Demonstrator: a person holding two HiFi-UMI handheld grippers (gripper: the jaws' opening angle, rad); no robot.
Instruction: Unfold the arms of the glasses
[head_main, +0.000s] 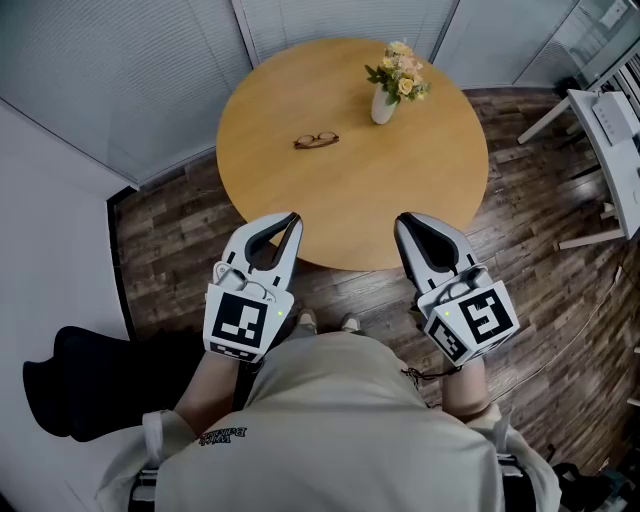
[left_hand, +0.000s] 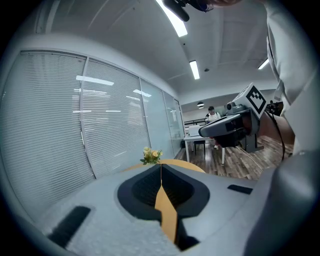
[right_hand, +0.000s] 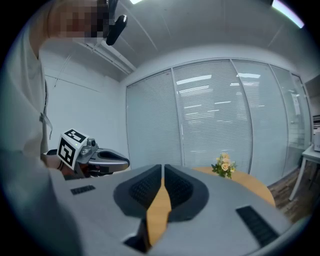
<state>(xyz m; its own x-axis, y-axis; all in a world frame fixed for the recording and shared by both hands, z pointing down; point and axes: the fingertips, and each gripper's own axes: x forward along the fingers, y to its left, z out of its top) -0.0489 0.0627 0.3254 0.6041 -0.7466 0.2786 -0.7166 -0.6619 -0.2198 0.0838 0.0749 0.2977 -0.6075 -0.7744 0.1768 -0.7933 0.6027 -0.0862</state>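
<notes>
Pointing at the round wooden table (head_main: 350, 215), the left gripper (head_main: 293, 217) and right gripper (head_main: 403, 218) hung side by side by its near edge, both jaws pressed together, holding nothing. The glasses (head_main: 316, 140) lay farther across the smooth top, near a white vase (head_main: 383, 105) of flowers. Dark planks covered the floor (head_main: 170, 250).

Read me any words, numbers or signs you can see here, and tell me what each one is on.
Shirt print: two small lines, upside down, too small to read.
Left gripper: black-and-white square marker on its cube, no letters.
Right gripper: same kind of marker, no letters.
No other text shows.
</notes>
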